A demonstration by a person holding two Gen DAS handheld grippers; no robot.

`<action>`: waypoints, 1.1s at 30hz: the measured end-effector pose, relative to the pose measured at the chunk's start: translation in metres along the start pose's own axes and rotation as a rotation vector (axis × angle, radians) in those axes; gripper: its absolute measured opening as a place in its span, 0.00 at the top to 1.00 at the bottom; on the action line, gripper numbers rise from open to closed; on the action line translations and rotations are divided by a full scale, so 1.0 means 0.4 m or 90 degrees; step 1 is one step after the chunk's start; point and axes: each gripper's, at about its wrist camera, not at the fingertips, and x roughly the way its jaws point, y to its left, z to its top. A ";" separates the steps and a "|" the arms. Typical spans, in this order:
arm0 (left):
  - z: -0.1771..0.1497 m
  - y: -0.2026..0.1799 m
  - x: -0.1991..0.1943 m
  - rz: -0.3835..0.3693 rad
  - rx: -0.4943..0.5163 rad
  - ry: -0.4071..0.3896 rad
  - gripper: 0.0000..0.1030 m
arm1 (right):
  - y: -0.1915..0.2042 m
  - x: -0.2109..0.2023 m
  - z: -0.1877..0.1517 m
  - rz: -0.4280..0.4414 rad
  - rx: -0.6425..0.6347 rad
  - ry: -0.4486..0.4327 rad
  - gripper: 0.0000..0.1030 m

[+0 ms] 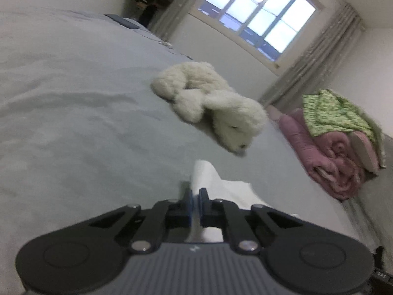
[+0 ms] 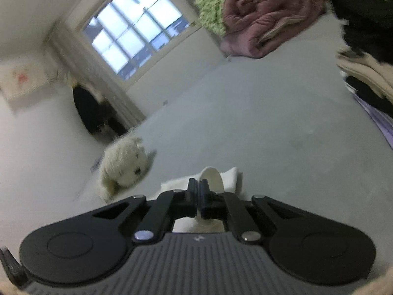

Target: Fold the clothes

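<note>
Grey bed [image 1: 73,98], window [image 1: 258,17] beyond.
Left tool [image 1: 195,198] and right tool [image 2: 198,191] each pinch the white cloth [image 1: 221,186]; plush dog [image 1: 211,103] lies far.

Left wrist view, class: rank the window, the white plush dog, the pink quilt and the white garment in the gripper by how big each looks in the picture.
1. Window
2. White plush dog
3. Pink quilt, close to the dog in apparent size
4. White garment, partly hidden behind the left gripper, so unsure

These are apparent sizes only; distance from the camera skews them.
</note>
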 end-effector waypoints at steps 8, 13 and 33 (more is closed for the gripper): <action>0.015 0.062 -0.012 0.044 -0.047 0.009 0.96 | -0.010 0.030 -0.032 -0.076 -0.066 0.044 0.79; 0.033 -0.002 -0.060 0.003 0.013 -0.031 0.96 | 0.046 0.039 -0.006 -0.083 -0.122 0.034 0.78; -0.070 -0.008 0.017 -0.012 0.130 0.028 0.89 | 0.082 0.110 -0.071 -0.105 -0.237 0.093 0.81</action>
